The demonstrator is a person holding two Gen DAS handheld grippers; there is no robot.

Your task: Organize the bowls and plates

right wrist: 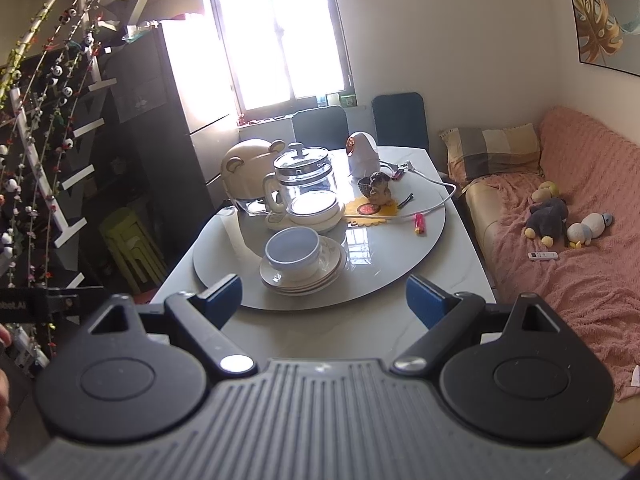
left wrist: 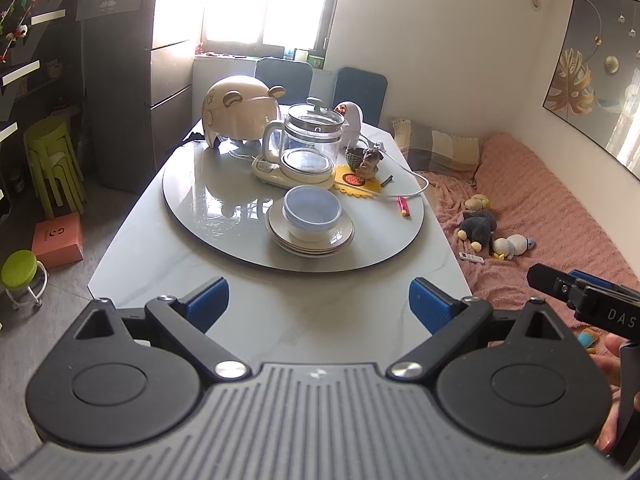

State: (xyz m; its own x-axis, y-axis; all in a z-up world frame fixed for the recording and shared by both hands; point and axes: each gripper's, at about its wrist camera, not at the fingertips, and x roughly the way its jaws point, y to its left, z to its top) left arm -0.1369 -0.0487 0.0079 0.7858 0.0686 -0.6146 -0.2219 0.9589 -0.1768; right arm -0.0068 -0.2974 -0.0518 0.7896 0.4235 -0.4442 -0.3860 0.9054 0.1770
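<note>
Both jaws spread wide, nothing between: left gripper (left wrist: pixel 319 306), right gripper (right wrist: pixel 323 299), hovering short of plate stack (left wrist: pixel 310 236). Blue bowl (left wrist: pixel 312 210) sits on stack, on turntable (left wrist: pixel 200 216) near edge. Risk, my guess: lifting bowl one-sided drags top plate, slides stack. Count: one bowl, about three plates. Beyond stack: one glass kettle (left wrist: pixel 310 132).

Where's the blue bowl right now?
The blue bowl sits on the stack of plates on the round turntable, just in front of the glass kettle, ahead of both open grippers.
</note>
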